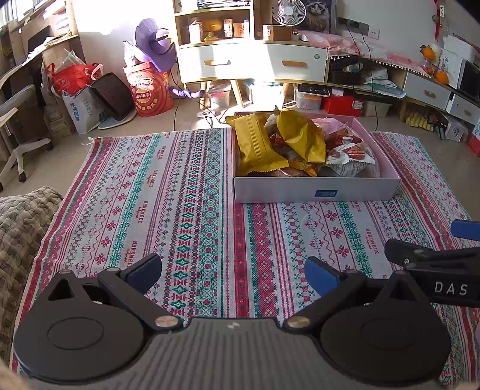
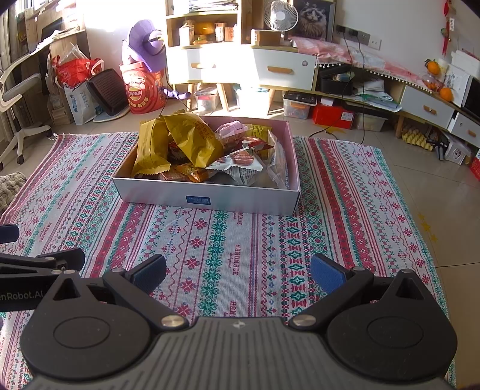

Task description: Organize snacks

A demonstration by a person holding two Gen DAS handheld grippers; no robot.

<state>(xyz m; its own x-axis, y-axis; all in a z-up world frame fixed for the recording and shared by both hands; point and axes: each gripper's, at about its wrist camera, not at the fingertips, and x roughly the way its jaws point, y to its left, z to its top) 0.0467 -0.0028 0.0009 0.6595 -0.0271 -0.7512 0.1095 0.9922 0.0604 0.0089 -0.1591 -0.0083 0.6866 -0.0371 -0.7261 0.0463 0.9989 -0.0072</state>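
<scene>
Left claw spread wide, blue pads apart, nothing between them, hovering low over the near part of the patterned cloth. Right claw likewise spread, empty, just beside the left one, its black arm poking into the left wrist view at the right edge. Farther out, on the cloth's far half: a shallow white box with a small blue label on its near wall, heaped with wrapped snacks. On top at the box's left, two yellow packets leaning together; to their right a pink-wrapped snack and a white packet printed with sausages; orange and brown wrappers tucked underneath. Beyond the cloth, tiled floor, a red snack bucket at far left with a purple hat on top, a white-drawered cabinet behind, a small fan atop it.
</scene>
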